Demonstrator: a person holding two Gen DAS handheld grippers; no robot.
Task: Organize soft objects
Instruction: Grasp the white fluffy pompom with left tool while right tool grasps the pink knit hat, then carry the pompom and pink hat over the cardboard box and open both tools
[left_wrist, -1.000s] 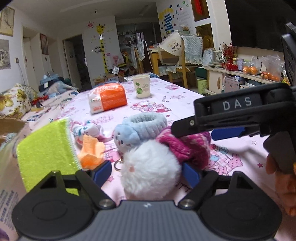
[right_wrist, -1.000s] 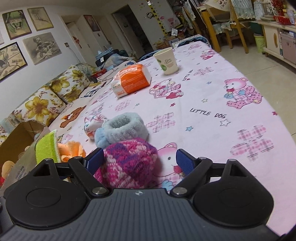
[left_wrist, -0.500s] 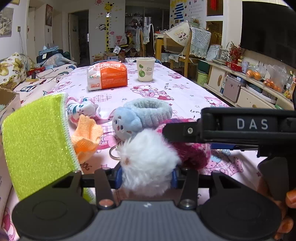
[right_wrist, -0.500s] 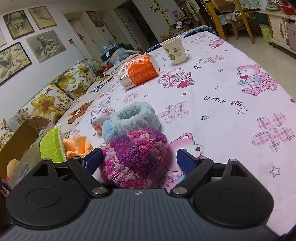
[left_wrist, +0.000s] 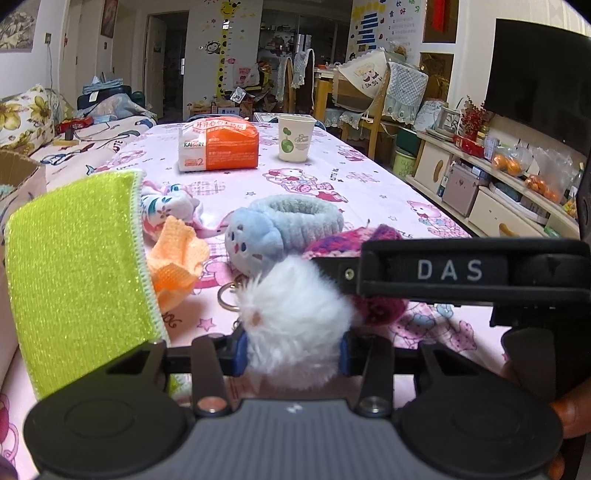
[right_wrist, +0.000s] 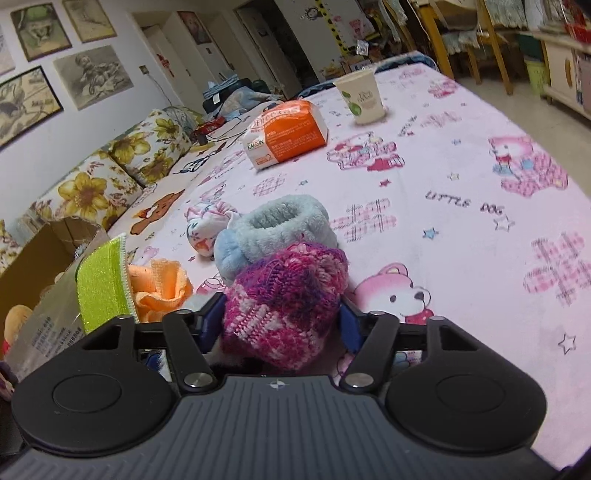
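A white pompom (left_wrist: 295, 325) is pinched between the blue pads of the left claw (left_wrist: 291, 350), low over the pink cartoon-print surface (right_wrist: 461, 229). Just right of the pompom and touching it, a pink-purple knit ball (right_wrist: 286, 295) is squeezed by the right claw (right_wrist: 282, 325), whose black body crosses the left view level and side-on. Both claws are held nearly flat, pointing along the surface. Beyond the pompom lie a blue plush (left_wrist: 255, 240) with a grey ring, an orange cloth (left_wrist: 173, 258) and a floral pouch (left_wrist: 162, 206). To the pompom's left, a green sponge cloth (left_wrist: 77, 273) hangs over a bag; a cardboard box (right_wrist: 33, 258), likely the destination, is seen further left.
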